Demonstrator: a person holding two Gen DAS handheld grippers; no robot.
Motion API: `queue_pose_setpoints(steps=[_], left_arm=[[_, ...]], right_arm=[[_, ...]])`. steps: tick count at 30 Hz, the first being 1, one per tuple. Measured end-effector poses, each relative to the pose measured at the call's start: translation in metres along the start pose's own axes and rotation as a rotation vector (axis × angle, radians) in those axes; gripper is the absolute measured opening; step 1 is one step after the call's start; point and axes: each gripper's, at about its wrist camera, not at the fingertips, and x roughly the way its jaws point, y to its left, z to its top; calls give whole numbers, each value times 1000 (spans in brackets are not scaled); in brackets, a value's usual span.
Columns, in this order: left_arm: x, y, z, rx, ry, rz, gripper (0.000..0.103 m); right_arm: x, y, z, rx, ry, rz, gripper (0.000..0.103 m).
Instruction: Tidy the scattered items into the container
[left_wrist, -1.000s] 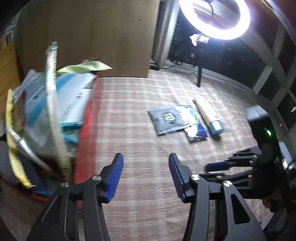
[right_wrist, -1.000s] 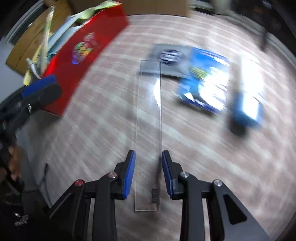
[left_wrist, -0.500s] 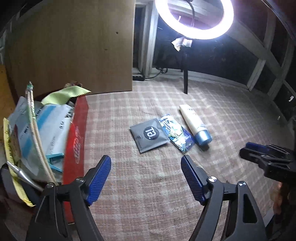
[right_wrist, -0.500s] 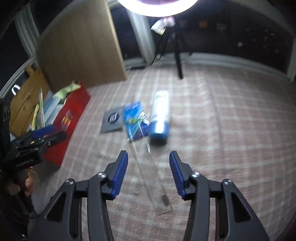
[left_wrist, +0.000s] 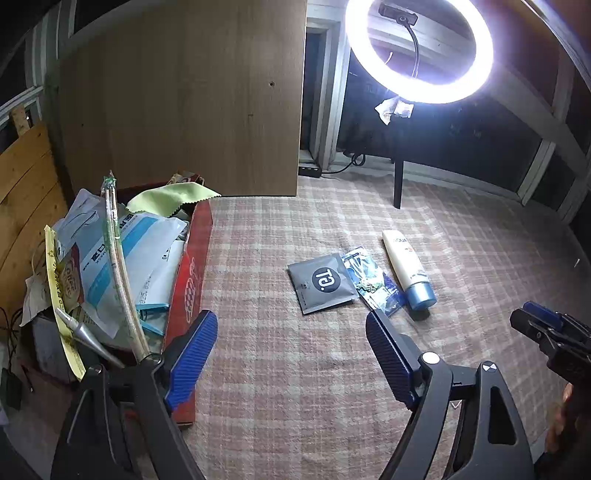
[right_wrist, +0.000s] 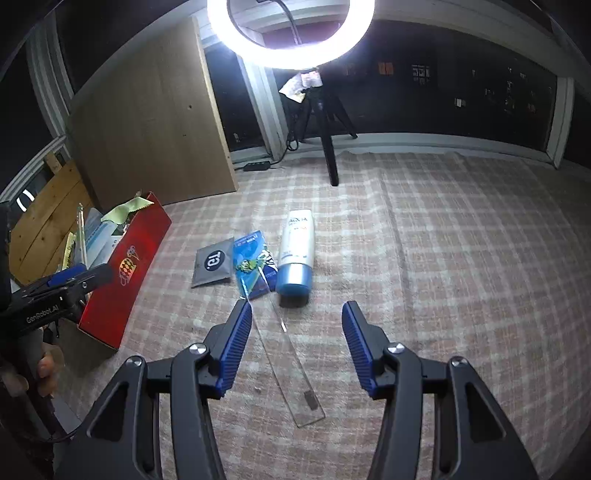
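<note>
1. A pink-and-cream checked blanket covers the floor and carries everything.
2. Landmark — the red box, stuffed with packets, stands at the blanket's left edge.
3. Right of the box, well apart, lies a grey sachet; a blue packet overlaps its far side.
4. Just beyond the packet lies a white tube with a blue cap.
5. A clear ruler lies nearer the camera — its far end on the packet.
6. A tripod leg stands behind.
</note>
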Motion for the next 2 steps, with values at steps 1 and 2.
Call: queue_pose_setpoints(steps=[1,2], left_arm=[[-1,-1,-2,6,-8,13,81],[0,-2,-3,15,-12,25,81]], right_arm=[[1,-2,-1,4,2,-4,50],[1,-4,-2,8,5,-8,50]])
